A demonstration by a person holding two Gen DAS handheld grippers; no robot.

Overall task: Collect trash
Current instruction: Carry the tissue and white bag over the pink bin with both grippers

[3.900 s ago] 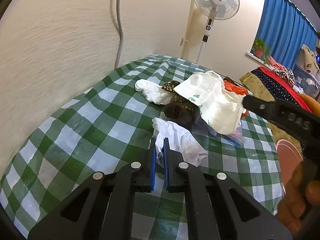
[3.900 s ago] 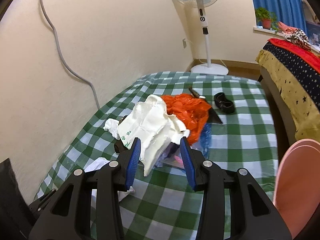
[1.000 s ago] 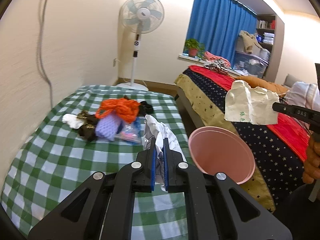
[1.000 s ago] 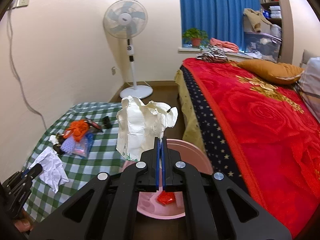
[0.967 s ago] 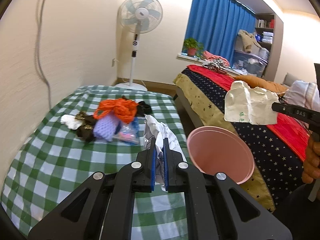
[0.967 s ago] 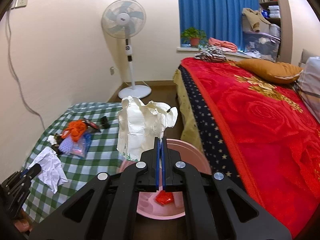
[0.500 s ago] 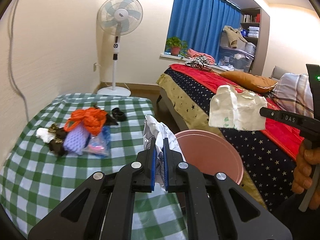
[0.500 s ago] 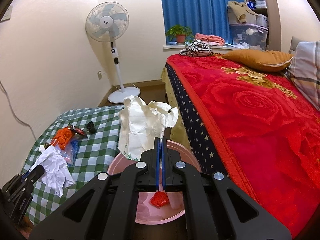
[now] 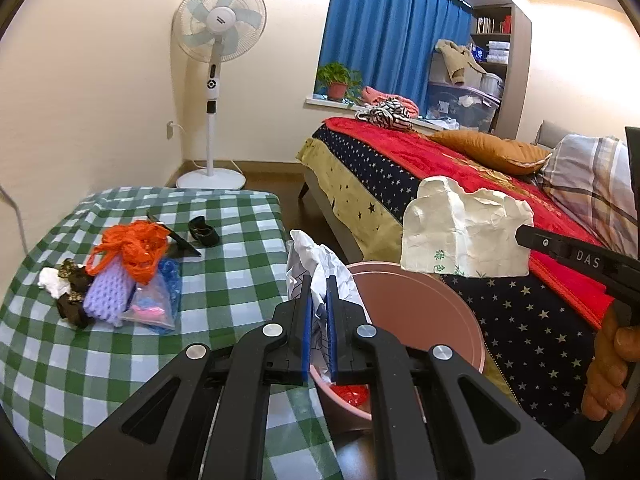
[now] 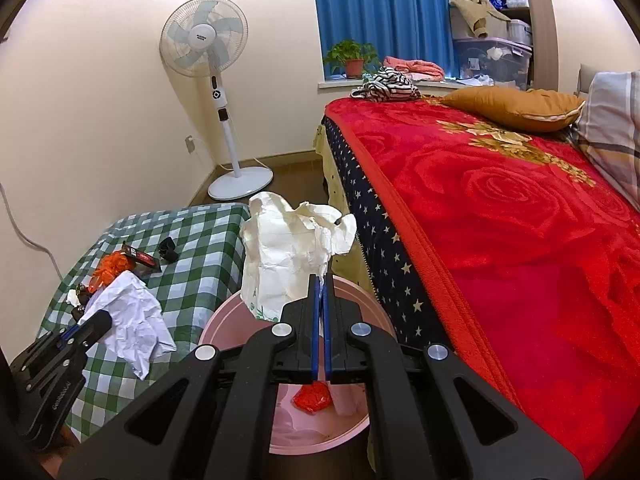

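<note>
Remaining litter pile (image 9: 128, 276) sits at the left of the green-checked tabletop (image 9: 224, 280): orange plastic bag, purple foam netting, clear wrapper, dark scraps. All look light and soft; best pinched at a bunched fold.

Left hand-held gripper (image 9: 319, 320) is clenched on crumpled white paper (image 9: 316, 268), held at the near rim of the pink bin (image 9: 440, 320). Paper judged very light, springy, easy to tear; grip sits on its lower edge, the rest standing free above.

Right hand-held gripper (image 10: 321, 328) is clamped on the cream paper bag (image 10: 288, 264), hanging over the bin mouth. Bag is thin and creased; 1 pinched fold suffices.

Red scrap (image 10: 314, 398) lies in the bin.
</note>
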